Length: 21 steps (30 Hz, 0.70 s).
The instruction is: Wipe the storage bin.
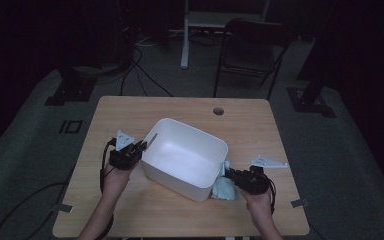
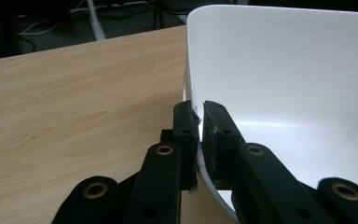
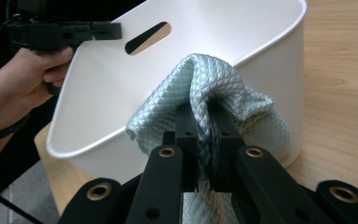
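A white plastic tub (image 1: 185,157) stands tilted in the middle of the wooden table (image 1: 130,210). My left gripper (image 1: 143,145) is shut on the tub's left rim; in the left gripper view its jaws (image 2: 199,122) pinch the thin white wall (image 2: 284,70) between them. My right gripper (image 1: 229,173) is shut on a pale blue quilted cloth (image 1: 225,189) that lies against the tub's right outer side. In the right gripper view the cloth (image 3: 200,77) bunches up over the gripper (image 3: 204,119) in front of the tub (image 3: 116,93), whose handle slot (image 3: 148,38) shows.
A round cable hole (image 1: 218,110) sits near the table's far edge. A dark folding chair (image 1: 250,50) and a white frame leg (image 1: 184,35) stand on the floor beyond. Cables trail over the grey floor at the left. The person's other hand (image 3: 32,74) holds the left gripper at the tub's far rim.
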{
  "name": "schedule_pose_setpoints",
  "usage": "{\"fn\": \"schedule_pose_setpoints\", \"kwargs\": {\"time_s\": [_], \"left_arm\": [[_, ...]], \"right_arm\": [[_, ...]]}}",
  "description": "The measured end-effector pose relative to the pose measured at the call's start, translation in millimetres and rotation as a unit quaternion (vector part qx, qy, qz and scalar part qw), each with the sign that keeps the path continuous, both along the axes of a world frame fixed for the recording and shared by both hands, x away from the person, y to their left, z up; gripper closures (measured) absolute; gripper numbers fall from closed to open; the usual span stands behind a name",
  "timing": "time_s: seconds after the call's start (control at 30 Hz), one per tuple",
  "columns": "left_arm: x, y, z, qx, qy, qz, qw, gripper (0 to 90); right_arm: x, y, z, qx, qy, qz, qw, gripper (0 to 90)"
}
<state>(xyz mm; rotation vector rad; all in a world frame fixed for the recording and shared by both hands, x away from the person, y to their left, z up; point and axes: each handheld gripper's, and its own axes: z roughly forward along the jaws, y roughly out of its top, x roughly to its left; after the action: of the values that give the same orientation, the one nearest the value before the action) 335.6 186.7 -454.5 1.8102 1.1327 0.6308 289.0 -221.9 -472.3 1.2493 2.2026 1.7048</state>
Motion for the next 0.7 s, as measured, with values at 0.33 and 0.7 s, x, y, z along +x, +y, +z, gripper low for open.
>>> {"fn": "schedule_pose_setpoints", "kwargs": {"time_s": [0.33,0.7], "left_arm": [[0.2,1.0,0.6,0.000,0.002,-0.002,1.0000,83.5],[0.8,0.5,0.7,-0.001,0.003,-0.005,1.0000,83.1]], "right_arm": [[11.2,-1.3,-11.3,-0.009,0.023,-0.005,0.9997,84.5],[25.9,-6.5,-11.7,-0.009,0.025,-0.017,0.9995,84.5]]}}
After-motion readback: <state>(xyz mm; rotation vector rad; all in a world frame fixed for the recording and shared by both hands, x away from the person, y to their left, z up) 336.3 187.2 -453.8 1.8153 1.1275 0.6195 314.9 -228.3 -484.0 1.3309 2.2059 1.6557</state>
